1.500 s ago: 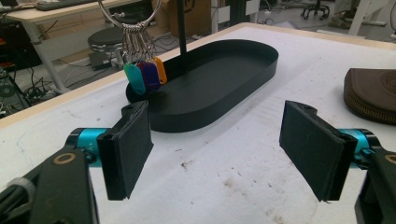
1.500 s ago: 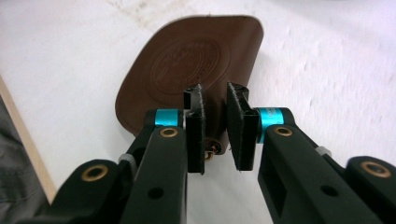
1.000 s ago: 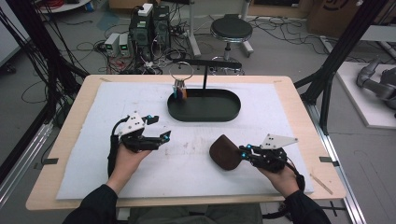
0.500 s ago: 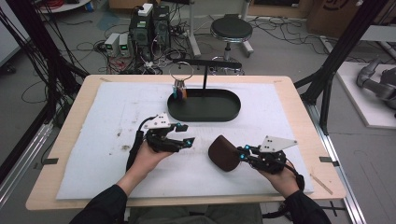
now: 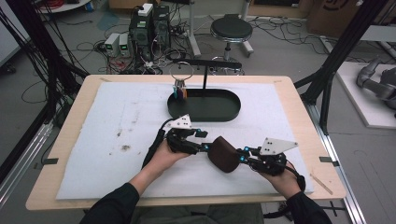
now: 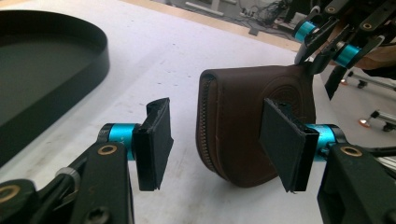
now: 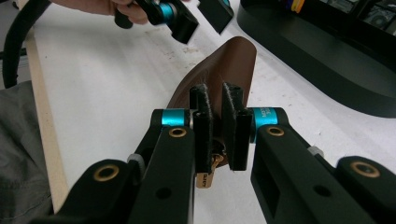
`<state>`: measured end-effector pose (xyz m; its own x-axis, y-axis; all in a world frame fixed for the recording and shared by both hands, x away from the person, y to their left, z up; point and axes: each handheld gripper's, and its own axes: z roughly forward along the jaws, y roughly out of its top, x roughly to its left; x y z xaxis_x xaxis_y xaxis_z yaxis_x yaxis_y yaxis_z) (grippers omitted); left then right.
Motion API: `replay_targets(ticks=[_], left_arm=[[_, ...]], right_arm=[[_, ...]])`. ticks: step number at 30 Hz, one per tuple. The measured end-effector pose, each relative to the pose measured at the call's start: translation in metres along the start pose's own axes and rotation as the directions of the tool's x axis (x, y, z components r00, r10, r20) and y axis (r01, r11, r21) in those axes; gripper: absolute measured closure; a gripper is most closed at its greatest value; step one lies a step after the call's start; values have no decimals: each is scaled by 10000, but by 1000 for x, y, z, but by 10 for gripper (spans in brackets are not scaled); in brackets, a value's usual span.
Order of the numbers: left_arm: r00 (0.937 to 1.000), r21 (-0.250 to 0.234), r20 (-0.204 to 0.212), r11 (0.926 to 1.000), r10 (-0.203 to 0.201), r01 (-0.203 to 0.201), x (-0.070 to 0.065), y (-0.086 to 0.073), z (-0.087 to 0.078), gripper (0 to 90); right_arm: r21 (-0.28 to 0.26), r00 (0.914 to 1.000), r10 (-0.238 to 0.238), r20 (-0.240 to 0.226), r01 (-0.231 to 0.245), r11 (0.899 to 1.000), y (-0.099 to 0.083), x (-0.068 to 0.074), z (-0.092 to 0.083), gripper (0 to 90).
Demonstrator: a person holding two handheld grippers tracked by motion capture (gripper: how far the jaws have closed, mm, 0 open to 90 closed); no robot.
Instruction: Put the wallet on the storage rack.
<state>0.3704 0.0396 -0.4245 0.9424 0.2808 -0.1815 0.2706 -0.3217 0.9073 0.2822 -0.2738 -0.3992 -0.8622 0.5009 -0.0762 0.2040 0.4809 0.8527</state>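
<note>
High view first: a brown leather pouch (image 5: pixel 224 153) sits on the white mat (image 5: pixel 107 121), in front of the black oval tray (image 5: pixel 205 112) with its stand. The right gripper (image 5: pixel 243 156) is at the pouch's right end, pinched down on it. The left gripper (image 5: pixel 205 141) is right at the pouch's left end, its jaws partly apart and just now closing in, the person's left hand (image 5: pixel 161 156) behind it.

Left gripper view next: the two black pads (image 6: pixel 154 137) stand apart, with daylight between them. The pouch stands on edge just ahead, its zipped rim facing the camera; one pad overlaps it in the frame, yet neither pad presses on it, so nothing is gripped here. The other gripper bites the pouch's far top corner, and the tray's wall curves along the left.

Right gripper view now: the jaws are drawn close together, clamped on the near end of the pouch, with a small brass zip pull (image 7: pixel 205 175) hanging just below the pads. The pouch runs away from the camera, the left gripper hovers at its far end, and the tray lies off to the right.
</note>
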Motion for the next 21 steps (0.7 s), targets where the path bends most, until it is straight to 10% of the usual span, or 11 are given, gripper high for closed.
replay_targets(ticks=[8,21], left_arm=[[9997,303,259,9995,-16,8,3,-3,15,497],[9961,494,264,9951,847,-860,-3,-1,9,843]], right_arm=[[-8,9999,-134,-81,134,9999,0,0,0,845],[19,9999,-101,-85,101,9999,-2,-3,0,838]])
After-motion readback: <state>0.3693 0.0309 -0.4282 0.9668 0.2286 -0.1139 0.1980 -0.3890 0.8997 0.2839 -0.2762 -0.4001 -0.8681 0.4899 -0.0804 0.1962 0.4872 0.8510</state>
